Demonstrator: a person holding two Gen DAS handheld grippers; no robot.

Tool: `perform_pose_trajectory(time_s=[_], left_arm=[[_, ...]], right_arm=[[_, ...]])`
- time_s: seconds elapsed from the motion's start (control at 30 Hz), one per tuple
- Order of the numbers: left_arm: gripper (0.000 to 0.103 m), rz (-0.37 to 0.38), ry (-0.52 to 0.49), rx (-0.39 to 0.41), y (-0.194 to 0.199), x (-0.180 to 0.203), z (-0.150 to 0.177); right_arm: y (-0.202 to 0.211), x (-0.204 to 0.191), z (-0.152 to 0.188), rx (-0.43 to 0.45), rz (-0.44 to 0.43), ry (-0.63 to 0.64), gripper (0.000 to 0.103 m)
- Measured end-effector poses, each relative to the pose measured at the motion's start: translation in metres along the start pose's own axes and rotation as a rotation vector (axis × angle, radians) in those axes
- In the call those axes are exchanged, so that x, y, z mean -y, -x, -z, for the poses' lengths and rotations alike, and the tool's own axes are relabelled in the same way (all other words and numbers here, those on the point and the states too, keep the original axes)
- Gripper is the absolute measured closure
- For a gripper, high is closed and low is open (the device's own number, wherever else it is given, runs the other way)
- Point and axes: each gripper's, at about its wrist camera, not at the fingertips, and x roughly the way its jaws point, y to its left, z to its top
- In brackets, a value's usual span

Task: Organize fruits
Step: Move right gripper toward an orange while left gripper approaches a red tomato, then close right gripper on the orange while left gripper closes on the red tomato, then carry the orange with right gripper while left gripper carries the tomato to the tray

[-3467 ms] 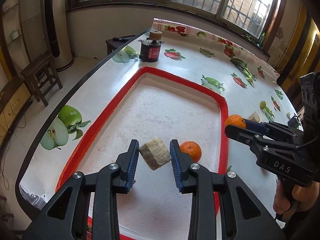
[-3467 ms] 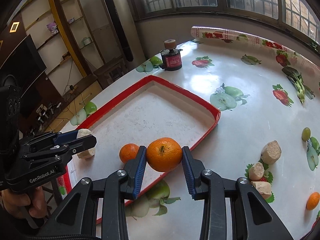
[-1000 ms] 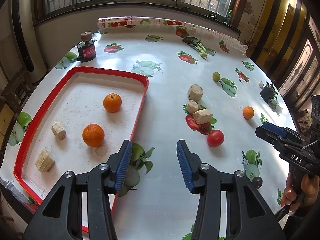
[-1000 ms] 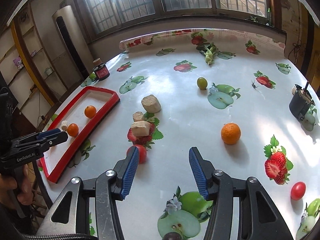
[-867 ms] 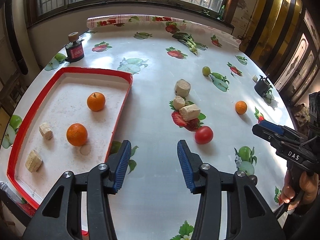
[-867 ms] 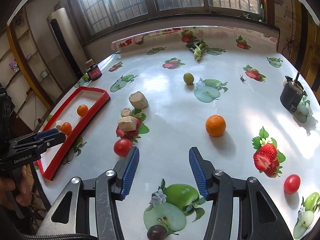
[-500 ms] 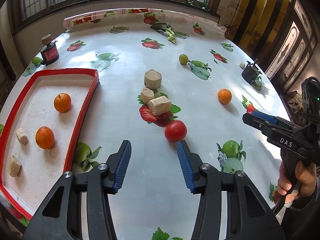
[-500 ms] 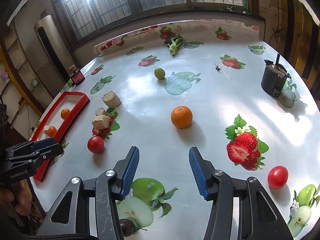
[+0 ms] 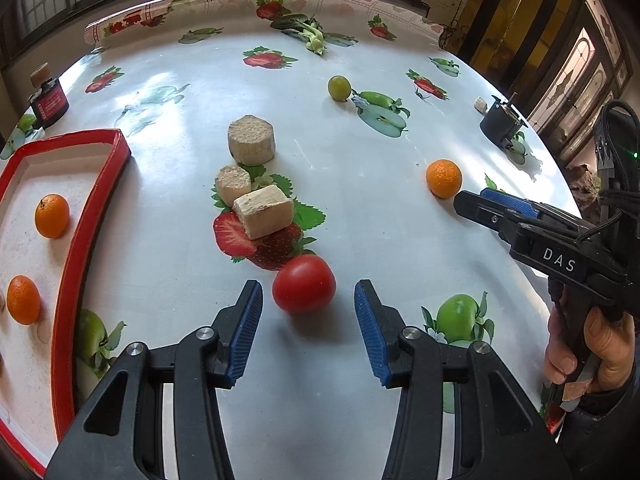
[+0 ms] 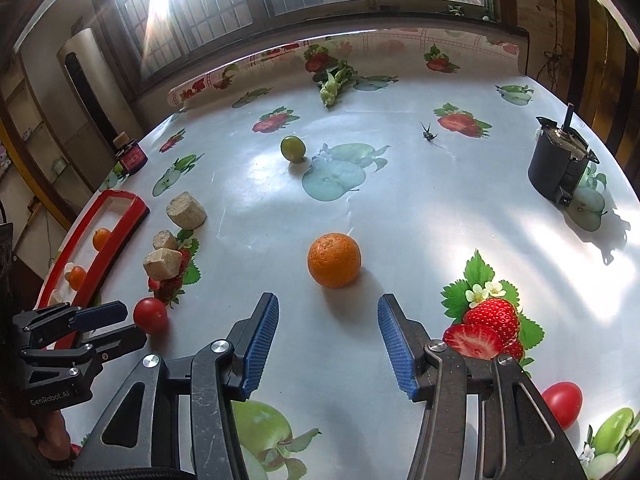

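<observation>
Two handheld claws hang over a round surface covered in a glossy fruit-print cloth. The left claw is open and empty, its blue pads spread either side of a red tomato that sits on the cloth just ahead of them, not yet touched. The right claw is likewise open and empty, aimed at a loose orange lying a little beyond its tips.

The tomato looks smooth, shiny and soft-skinned, likely to bruise or slip under a hard squeeze; a gentle grip across its widest middle seems best. It is nearly round, slightly squat, with no clear long axis, and which way its stem end faces cannot be told. The orange looks firmer, with a dimpled rind that should hold well; it too is round, so any grip across its middle would serve, and both may roll if nudged.

At the left edge stands a red tray already holding two oranges. Three pale blocks lie between tray and tomato
</observation>
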Motion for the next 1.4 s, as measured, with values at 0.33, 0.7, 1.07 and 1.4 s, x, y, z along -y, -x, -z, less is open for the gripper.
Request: perform_pose_trajectory(time_s=[0.33,0.7,1.07,1.4], left_arm=[[0.072,-0.038,-0.064,0.011,-0.016,0.009,-0.006],[0.072,-0.001,-0.045,0.045,0.005,-0.002,0.001],[0.072,-0.036,-0.007,0.111,0.043,-0.029,0.012],[0.072,-0.051,0.047,0.143,0.066,-0.061,0.023]], right_arm=[[-0.038,-0.005,-0.017,-0.017,0.038,0.045,0.05],[-0.022,-0.019,-0.012,-0.004,0.024,0.079,0.069],[0.013,-0.063,-0.007,0.037,-0.055,0.127,0.069],[0.019,-0.104,-0.005,0.039,-0.094,0.189,0.069]])
